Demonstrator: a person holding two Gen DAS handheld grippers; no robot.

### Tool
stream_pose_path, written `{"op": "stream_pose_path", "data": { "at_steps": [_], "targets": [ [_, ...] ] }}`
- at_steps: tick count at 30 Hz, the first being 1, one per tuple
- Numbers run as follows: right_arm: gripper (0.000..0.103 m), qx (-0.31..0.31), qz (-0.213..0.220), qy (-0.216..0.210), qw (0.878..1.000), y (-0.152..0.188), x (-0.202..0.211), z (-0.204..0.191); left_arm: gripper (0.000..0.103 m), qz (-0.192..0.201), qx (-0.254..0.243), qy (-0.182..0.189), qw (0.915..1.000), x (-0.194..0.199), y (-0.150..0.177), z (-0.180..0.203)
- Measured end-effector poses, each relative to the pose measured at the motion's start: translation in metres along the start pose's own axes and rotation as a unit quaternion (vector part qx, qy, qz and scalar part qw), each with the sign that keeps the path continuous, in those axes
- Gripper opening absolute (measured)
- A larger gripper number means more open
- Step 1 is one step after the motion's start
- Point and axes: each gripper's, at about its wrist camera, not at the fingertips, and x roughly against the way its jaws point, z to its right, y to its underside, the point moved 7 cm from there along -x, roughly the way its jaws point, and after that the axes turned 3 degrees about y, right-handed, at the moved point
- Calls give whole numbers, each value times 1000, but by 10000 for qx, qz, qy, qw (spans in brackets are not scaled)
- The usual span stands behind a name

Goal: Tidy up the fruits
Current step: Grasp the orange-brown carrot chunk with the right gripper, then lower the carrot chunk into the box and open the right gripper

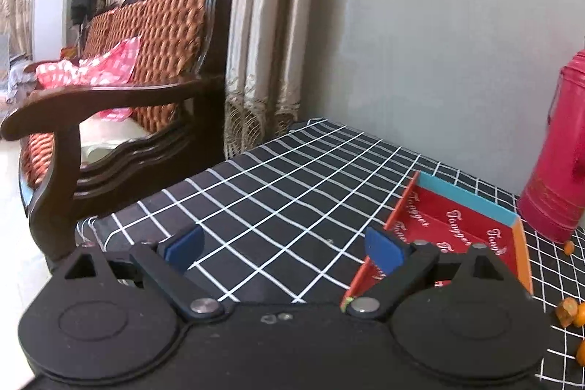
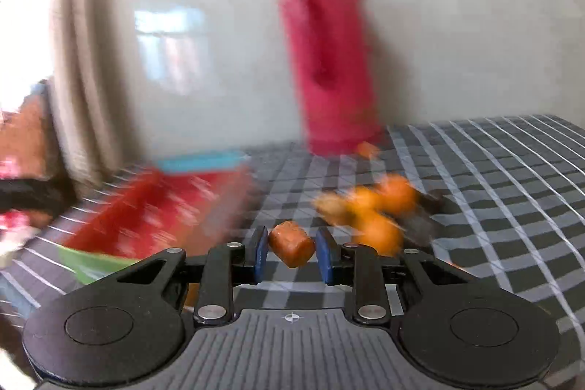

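My right gripper (image 2: 291, 249) is shut on a small orange-brown fruit (image 2: 291, 248), held above the checked tablecloth. Several orange fruits (image 2: 373, 207) lie blurred just beyond it to the right. A red tray (image 2: 164, 207) with blue and green edges sits to the left. In the left wrist view my left gripper (image 1: 285, 245) is open and empty above the cloth, with the red tray (image 1: 457, 229) beside its right finger. A few orange fruits (image 1: 570, 313) show at the right edge.
A tall red thermos (image 2: 329, 61) stands at the wall behind the fruits, also in the left wrist view (image 1: 559, 152). The black checked table (image 1: 274, 178) ends at the left beside a wooden sofa (image 1: 120, 90) and curtains (image 1: 263, 35).
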Motion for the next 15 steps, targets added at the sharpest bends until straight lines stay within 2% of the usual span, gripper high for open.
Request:
{"op": "stream_pose_path", "data": {
  "at_steps": [3, 6, 10, 14, 15],
  "targets": [
    [29, 245, 64, -497, 9984, -8, -9, -36, 88, -73, 80, -64, 9999, -3, 0, -8],
    [29, 528, -47, -898, 9945, -4, -23, -72, 88, -122, 160, -83, 9998, -4, 1, -13],
    [29, 939, -173, -1060, 9898, 10, -41, -104, 89, -98, 131, -123, 9998, -3, 0, -15],
    [30, 971, -262, -1043, 9894, 19, -52, -115, 89, -121, 103, -117, 9998, -4, 1, -12],
    [37, 962, -315, -1050, 9893, 20, -55, -116, 89, -127, 84, -112, 9998, -4, 1, -11]
  ]
}}
